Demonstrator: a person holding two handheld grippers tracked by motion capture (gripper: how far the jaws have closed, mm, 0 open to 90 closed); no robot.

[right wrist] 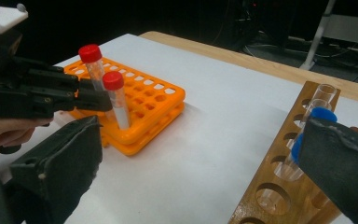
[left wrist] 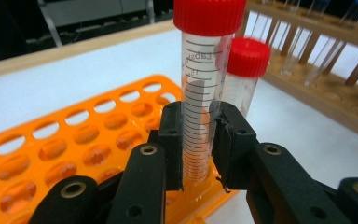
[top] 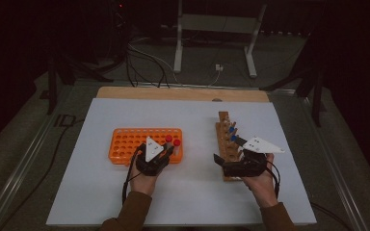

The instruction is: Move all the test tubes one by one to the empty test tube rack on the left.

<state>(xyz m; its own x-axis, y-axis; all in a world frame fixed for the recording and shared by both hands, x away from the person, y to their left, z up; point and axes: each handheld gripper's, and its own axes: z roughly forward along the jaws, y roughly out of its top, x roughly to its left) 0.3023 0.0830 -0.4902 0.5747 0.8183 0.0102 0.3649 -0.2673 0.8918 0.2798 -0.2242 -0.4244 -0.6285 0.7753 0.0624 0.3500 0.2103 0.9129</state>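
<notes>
Left claw point(left wrist: 198, 140) pinches a clear graduated plastic tube with a red cap point(left wrist: 204, 93), standing in the orange perforated plastic rack point(left wrist: 74, 140) at bench point(top: 192, 192) left. Right claw point(right wrist: 200, 163) stands spread beside the brown wooden tube rack point(right wrist: 279, 186).

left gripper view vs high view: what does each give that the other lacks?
Left gripper view alone: the printed scale on the held red-capped tube, and the left gripper with its pads pressed on the tube's sides.

High view alone: the whole white table, both hands, the right gripper open at the near end of the wooden rack, and its blue-capped tubes.

Shared: the orange rack, two red-capped tubes at its right end, and the wooden rack.
</notes>
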